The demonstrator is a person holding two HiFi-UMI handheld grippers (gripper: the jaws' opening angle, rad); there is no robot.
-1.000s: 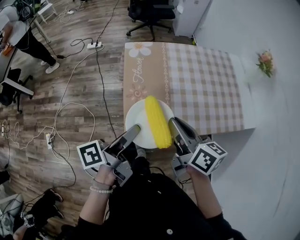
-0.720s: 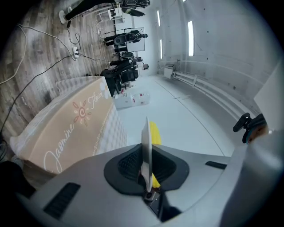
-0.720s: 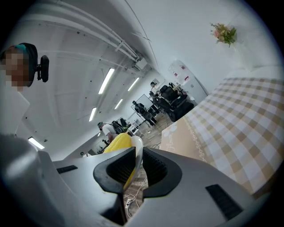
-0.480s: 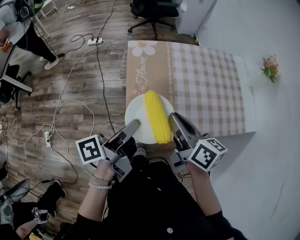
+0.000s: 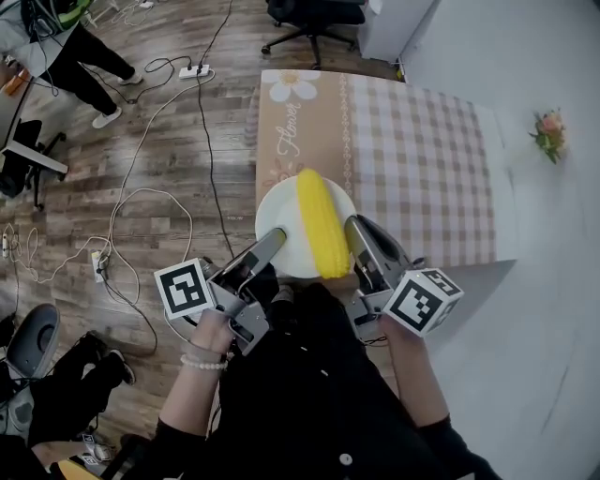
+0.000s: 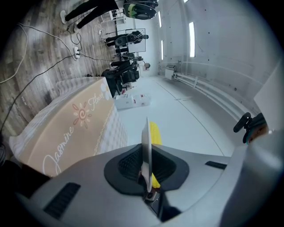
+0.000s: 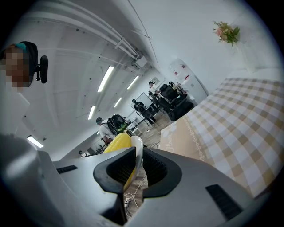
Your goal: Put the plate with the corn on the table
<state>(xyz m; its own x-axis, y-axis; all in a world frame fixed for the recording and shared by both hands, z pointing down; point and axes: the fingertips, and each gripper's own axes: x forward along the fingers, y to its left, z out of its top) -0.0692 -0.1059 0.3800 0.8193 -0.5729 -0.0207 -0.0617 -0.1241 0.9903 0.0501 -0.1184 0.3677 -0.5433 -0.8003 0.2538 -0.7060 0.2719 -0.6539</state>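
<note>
A white plate (image 5: 281, 220) carries a yellow corn cob (image 5: 321, 223) and hangs over the near end of the table (image 5: 412, 159). My left gripper (image 5: 270, 244) is shut on the plate's near-left rim. My right gripper (image 5: 358, 234) is shut on its near-right rim. In the left gripper view the plate's edge (image 6: 146, 146) runs upright between the jaws, with the corn cob (image 6: 154, 131) behind it. In the right gripper view the plate's rim (image 7: 138, 153) is pinched between the jaws, the corn cob (image 7: 116, 142) to its left.
The table has a checked cloth with a beige flower-printed strip (image 5: 291, 122) along its left side. A small flower bunch (image 5: 549, 134) stands at the far right. Cables and a power strip (image 5: 195, 70) lie on the wooden floor. An office chair (image 5: 314, 14) stands beyond the table.
Both grippers have carried the plate with the corn a little forward and right, further over the near end of the table. Both grips are unchanged.
</note>
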